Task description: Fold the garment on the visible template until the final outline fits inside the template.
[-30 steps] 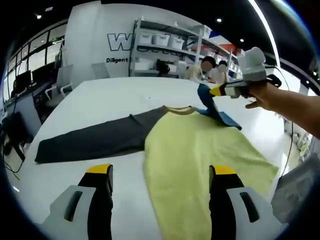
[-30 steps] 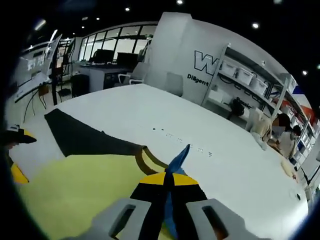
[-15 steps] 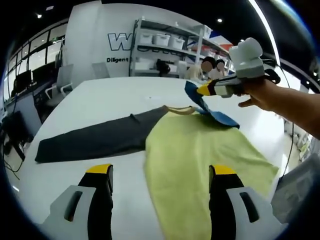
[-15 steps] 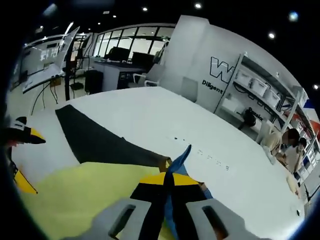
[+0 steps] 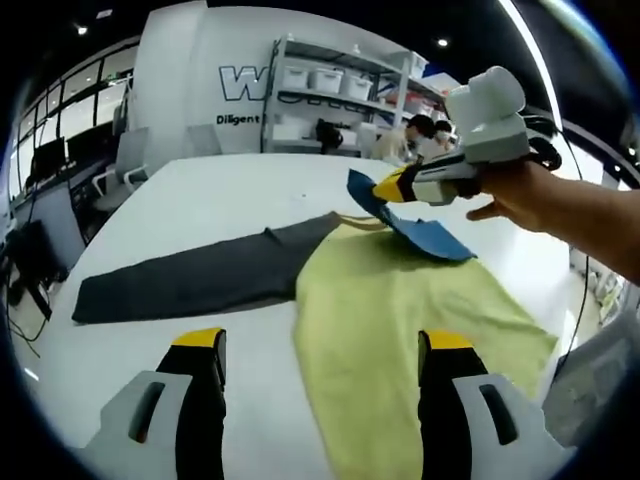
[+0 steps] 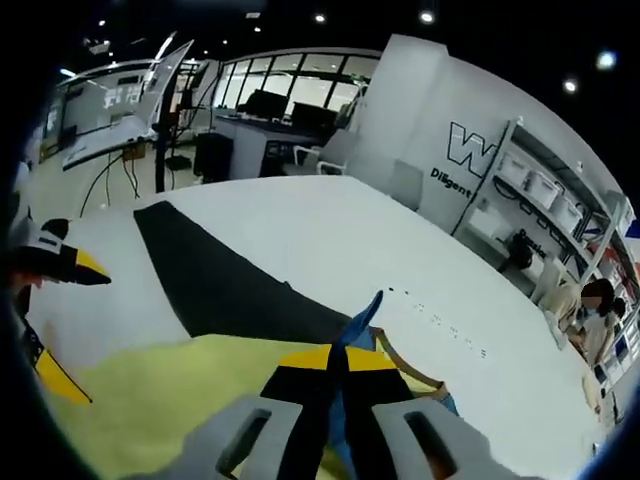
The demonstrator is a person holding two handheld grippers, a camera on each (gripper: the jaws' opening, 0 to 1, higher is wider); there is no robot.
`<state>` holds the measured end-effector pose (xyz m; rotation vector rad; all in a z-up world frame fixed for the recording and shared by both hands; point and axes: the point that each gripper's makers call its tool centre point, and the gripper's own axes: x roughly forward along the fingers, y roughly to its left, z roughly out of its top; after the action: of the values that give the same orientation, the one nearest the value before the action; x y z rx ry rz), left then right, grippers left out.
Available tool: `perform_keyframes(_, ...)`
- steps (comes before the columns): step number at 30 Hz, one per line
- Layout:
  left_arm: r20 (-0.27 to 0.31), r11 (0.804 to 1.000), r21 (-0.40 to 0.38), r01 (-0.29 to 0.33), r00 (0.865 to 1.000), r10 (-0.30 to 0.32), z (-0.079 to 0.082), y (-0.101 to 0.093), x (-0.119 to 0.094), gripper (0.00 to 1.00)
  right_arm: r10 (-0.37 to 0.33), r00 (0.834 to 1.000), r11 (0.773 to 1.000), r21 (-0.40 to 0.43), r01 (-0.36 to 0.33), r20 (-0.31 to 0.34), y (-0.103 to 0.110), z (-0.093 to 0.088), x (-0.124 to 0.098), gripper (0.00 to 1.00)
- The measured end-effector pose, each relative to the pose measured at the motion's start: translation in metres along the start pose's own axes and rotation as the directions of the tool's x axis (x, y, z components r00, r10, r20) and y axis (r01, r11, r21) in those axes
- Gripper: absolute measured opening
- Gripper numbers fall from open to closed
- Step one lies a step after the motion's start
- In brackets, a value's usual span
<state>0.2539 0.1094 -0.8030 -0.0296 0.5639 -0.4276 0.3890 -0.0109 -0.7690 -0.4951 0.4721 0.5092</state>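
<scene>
A wide white table (image 5: 230,195) stands in an office with shelving behind it. On the table lies the garment (image 5: 400,330), its yellow-green body flat and its dark grey sleeve (image 5: 190,280) stretched away from the collar. Above the collar, the right gripper (image 5: 385,187) is clamped on the blue sleeve (image 5: 415,232), lifting it. Near the garment's hem, the left gripper (image 5: 320,370) hovers with jaws spread.
</scene>
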Motion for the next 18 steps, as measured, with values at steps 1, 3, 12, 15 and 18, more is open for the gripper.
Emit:
perform_keyframes(1, 0.000, 1.000, -0.001, 0.000, 1.000, 0.000, 0.000, 0.000, 0.000, 0.74, 0.005, 1.000, 1.000, -0.009, -0.005, 0.001, 0.004, 0.001, 0.001, 0.00)
perform_keyframes(3, 0.001, 1.000, -0.004, 0.000, 1.000, 0.000, 0.000, 0.001, 0.000, 0.74, 0.015, 1.000, 1.000, -0.014, -0.015, -0.002, 0.008, 0.000, 0.002, 0.00)
perform_keyframes(12, 0.000, 1.000, -0.008, -0.001, 1.000, 0.001, 0.000, 0.002, 0.001, 0.74, 0.076, 0.997, 0.996, -0.043, -0.077, -0.025, 0.038, -0.008, 0.008, 0.00)
perform_keyframes(15, 0.000, 1.000, -0.011, -0.004, 1.000, 0.004, 0.000, 0.003, 0.000, 0.74, 0.086, 0.996, 0.995, -0.043, -0.087, -0.040, 0.042, -0.015, 0.011, 0.00)
perform_keyframes(18, 0.000, 1.000, -0.014, -0.005, 1.000, 0.005, -0.001, 0.004, 0.000, 0.74, 0.091, 0.995, 0.995, -0.033, -0.092, -0.042, 0.044, -0.016, 0.012, 0.00)
